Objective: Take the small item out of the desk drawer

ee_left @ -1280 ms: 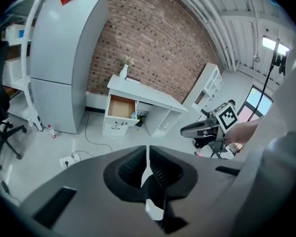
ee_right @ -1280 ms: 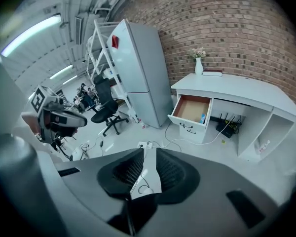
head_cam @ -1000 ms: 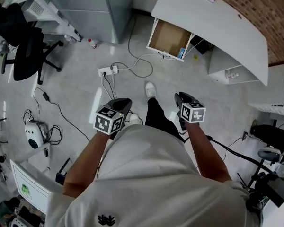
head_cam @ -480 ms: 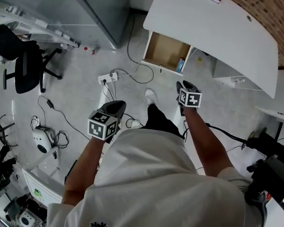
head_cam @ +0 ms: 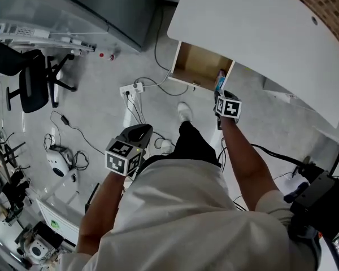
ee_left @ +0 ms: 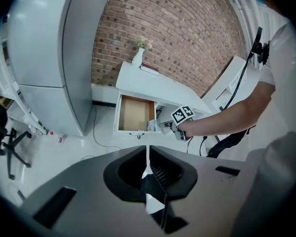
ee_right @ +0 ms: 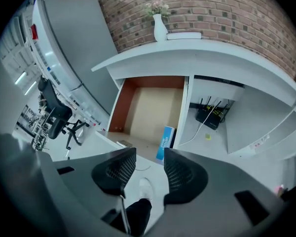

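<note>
Step in hand: approach to the open drawer (ee_right: 155,107); by the look of it a reach, not yet a grasp.

Right gripper (ee_right: 149,154): jaws opening, pads well apart, nothing between them, only floor showing through the gap; carried forward to the drawer's front corner in the head view.

Left gripper (ee_left: 148,149): jaws drawn together to a thin slit, gripping nothing; hanging low and back, well apart from the drawer.

Small item: a blue box (ee_right: 165,142), upright on its edge against the drawer's right wall, at the front; just beyond the right fingertips, in line with the gap and a little toward the right pad; far ahead of the left fingertips.

Drawer: pulled out from under the white desk (ee_right: 197,53); bare wooden bottom ahead and to the left of the right fingertips, nothing else visible inside.

Next move, judged: forward and down over the drawer front, one pad on each broad face of the box, then closing and a straight lift.

Needs: pads turned to match the box's faces; room for the right pad between box and drawer wall looks tight.

Risk: tipping the box flat with a leading fingertip.
</note>
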Demonstrator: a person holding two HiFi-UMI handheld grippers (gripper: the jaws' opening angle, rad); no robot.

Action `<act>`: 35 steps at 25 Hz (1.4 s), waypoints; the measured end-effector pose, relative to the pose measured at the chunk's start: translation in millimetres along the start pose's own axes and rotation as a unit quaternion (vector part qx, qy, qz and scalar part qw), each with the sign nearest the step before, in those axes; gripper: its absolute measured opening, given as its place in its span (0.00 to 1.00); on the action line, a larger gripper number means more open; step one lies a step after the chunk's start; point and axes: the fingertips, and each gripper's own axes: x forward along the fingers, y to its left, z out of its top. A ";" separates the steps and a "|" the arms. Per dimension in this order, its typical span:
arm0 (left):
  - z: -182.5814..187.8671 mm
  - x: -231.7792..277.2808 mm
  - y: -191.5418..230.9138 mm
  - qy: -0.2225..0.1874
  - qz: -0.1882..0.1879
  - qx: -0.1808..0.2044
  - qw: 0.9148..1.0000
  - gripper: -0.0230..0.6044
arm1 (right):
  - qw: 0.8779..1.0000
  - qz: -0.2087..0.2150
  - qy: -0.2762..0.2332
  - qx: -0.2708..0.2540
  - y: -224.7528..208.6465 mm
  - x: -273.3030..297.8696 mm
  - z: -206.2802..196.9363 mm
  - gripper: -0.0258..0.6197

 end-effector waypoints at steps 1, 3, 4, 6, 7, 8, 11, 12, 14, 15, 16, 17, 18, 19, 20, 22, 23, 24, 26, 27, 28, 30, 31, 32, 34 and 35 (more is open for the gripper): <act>3.0 3.9 2.0 0.003 0.001 -0.003 1.000 0.09 | 1.000 -0.001 0.003 0.002 -2.9 8.9 3.3 0.35; 9.0 11.1 6.2 0.006 0.004 -0.007 1.000 0.09 | 1.000 -0.006 0.009 0.009 -10.5 25.3 9.3 0.36; 11.4 14.2 8.5 0.007 0.005 -0.010 1.000 0.09 | 1.000 -0.009 0.012 0.013 -14.8 32.7 11.5 0.36; 13.8 18.7 13.5 0.011 0.009 -0.018 1.000 0.09 | 0.999 -0.017 0.020 0.021 -22.4 46.1 14.2 0.37; 14.1 20.1 15.9 0.013 0.011 -0.022 1.000 0.09 | 0.999 -0.020 0.024 0.025 -25.4 52.4 14.9 0.37; 13.8 21.2 18.4 0.015 0.012 -0.026 0.999 0.09 | 0.999 -0.022 0.029 0.027 -27.8 58.9 15.1 0.37; 5.2 25.1 24.8 0.021 0.018 -0.037 0.999 0.09 | 0.998 -0.025 0.039 0.032 -31.2 77.9 11.7 0.38; 0.3 26.4 25.7 0.022 0.020 -0.040 0.999 0.09 | 0.998 -0.026 0.041 0.035 -32.2 83.2 8.8 0.38; -5.3 27.6 26.9 0.025 0.024 -0.046 0.998 0.09 | 0.998 -0.030 0.045 0.042 -34.5 91.2 6.7 0.38; -3.1 27.4 28.4 0.027 0.025 -0.048 0.998 0.09 | 0.997 -0.032 0.047 0.044 -35.5 94.2 10.1 0.38; 1.2 27.1 30.4 0.027 0.026 -0.050 0.998 0.09 | 0.997 -0.036 0.050 0.046 -36.7 97.0 15.4 0.38; 5.3 26.9 32.1 0.027 0.026 -0.052 0.998 0.09 | 0.997 -0.040 0.053 0.047 -38.3 99.6 20.4 0.38; 7.5 26.9 33.2 0.027 0.027 -0.053 0.998 0.09 | 0.996 -0.044 0.055 0.047 -40.2 102.0 23.3 0.37; 7.4 26.9 34.0 0.027 0.027 -0.054 0.998 0.09 | 0.996 -0.048 0.059 0.049 -42.2 104.5 23.8 0.37; 5.7 26.9 35.1 0.027 0.028 -0.056 0.998 0.09 | 0.995 -0.051 0.062 0.051 -43.8 107.2 22.6 0.37; 1.3 26.7 40.0 0.028 0.030 -0.058 0.997 0.09 | 0.994 -0.058 0.069 0.054 -45.5 113.0 20.2 0.33; -0.6 26.4 43.2 0.027 0.032 -0.060 0.997 0.09 | 0.994 -0.061 0.070 0.054 -45.6 115.2 20.1 0.30; -2.3 25.8 46.2 0.026 0.034 -0.063 0.997 0.09 | 0.994 -0.062 0.070 0.054 -45.3 116.5 20.3 0.26; -4.7 23.8 49.8 0.022 0.038 -0.067 0.997 0.09 | 0.994 -0.063 0.069 0.054 -45.0 116.4 20.5 0.25; -5.4 22.2 51.0 0.020 0.039 -0.068 0.997 0.09 | 0.994 -0.065 0.068 0.053 -45.2 115.3 20.8 0.25; -5.9 20.1 52.1 0.018 0.040 -0.069 0.997 0.09 | 0.994 -0.067 0.067 0.052 -45.3 113.9 21.3 0.24; -7.7 15.5 54.1 0.012 0.042 -0.071 0.997 0.09 | 0.995 -0.063 0.065 0.052 -41.4 110.7 22.1 0.22; -9.4 13.0 54.5 0.008 0.043 -0.072 0.996 0.09 | 0.995 -0.054 0.065 0.054 -36.1 108.7 22.5 0.22; -11.9 10.4 54.1 0.005 0.043 -0.073 0.996 0.09 | 0.995 -0.045 0.063 0.055 -30.8 105.8 22.7 0.22; -19.0 4.0 51.4 -0.002 0.044 -0.074 0.996 0.09 | 0.996 -0.045 0.060 0.047 -28.5 96.5 22.7 0.22; -22.3 0.8 50.3 -0.005 0.044 -0.075 0.996 0.09 | 0.996 -0.054 0.056 0.039 -30.9 91.3 23.8 0.22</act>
